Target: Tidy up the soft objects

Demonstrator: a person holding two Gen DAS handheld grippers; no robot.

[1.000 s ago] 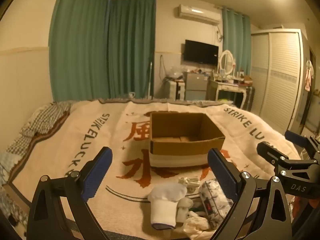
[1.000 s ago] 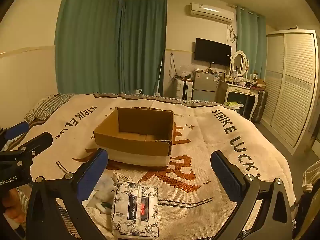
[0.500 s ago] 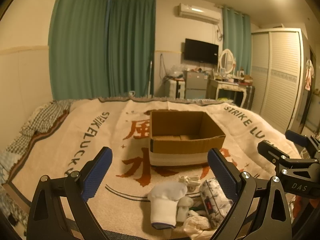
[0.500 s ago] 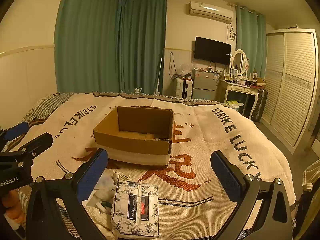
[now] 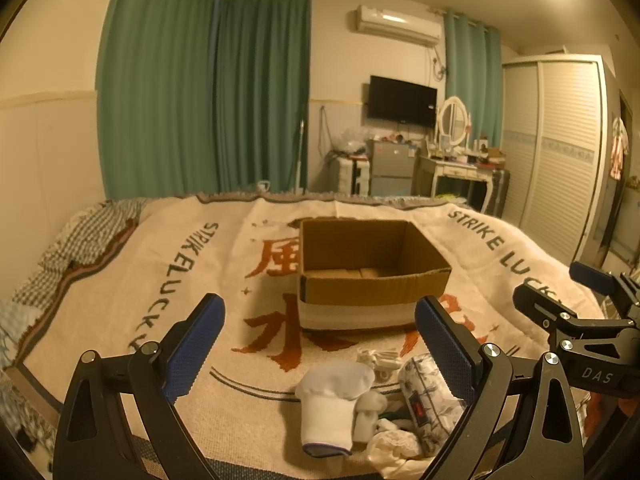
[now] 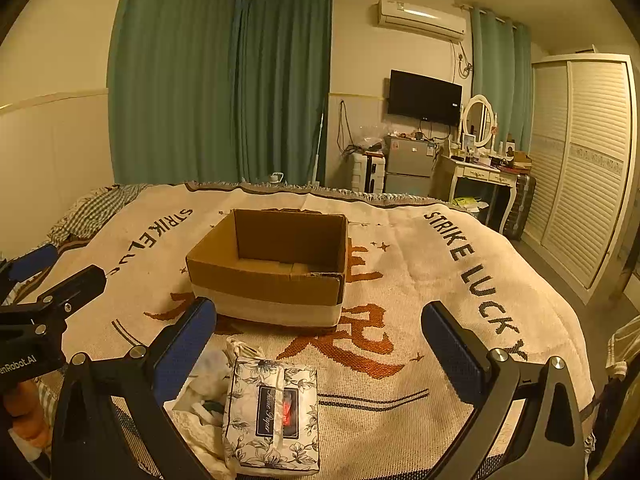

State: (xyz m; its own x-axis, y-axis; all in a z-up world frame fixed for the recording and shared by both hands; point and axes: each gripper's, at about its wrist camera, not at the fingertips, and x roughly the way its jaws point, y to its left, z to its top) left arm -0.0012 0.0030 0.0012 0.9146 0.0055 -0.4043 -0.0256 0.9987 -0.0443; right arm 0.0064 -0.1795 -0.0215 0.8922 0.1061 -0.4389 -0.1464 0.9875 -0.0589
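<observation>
**Both grippers hover wide apart over a pile of soft things before an empty box**

The left gripper point(image 5: 320, 340), black-framed with blue textured pads, hangs above the near edge of the bed with its jaws spread wide and nothing between them. The right gripper point(image 6: 319, 344), of the same build, is likewise spread wide and holds nothing. Each shows at the edge of the other's view, so the two sit side by side, a little apart.

Under them lies a cream woven bedspread point(image 6: 420, 280) with rust-red characters and dark lettering. On its middle stands an open brown cardboard box point(image 6: 268, 276) with a white band round its base; its floor is bare.

The soft things lie in a small heap on the bedspread, near the grippers and short of the box:

- a white sock point(image 5: 332, 404) with a dark-edged cuff, lying flat on the left of the heap;
- a floral-printed soft pack of tissues point(image 6: 274, 412) with a dark label, on the right of the heap;
- crumpled cream and white cloths point(image 5: 394, 440), touching both;
- a small white knotted piece point(image 5: 378, 360) just beyond the sock, towards the box.

A checked green-and-white cloth point(image 5: 84, 240) lies at the far left of the bed.
</observation>
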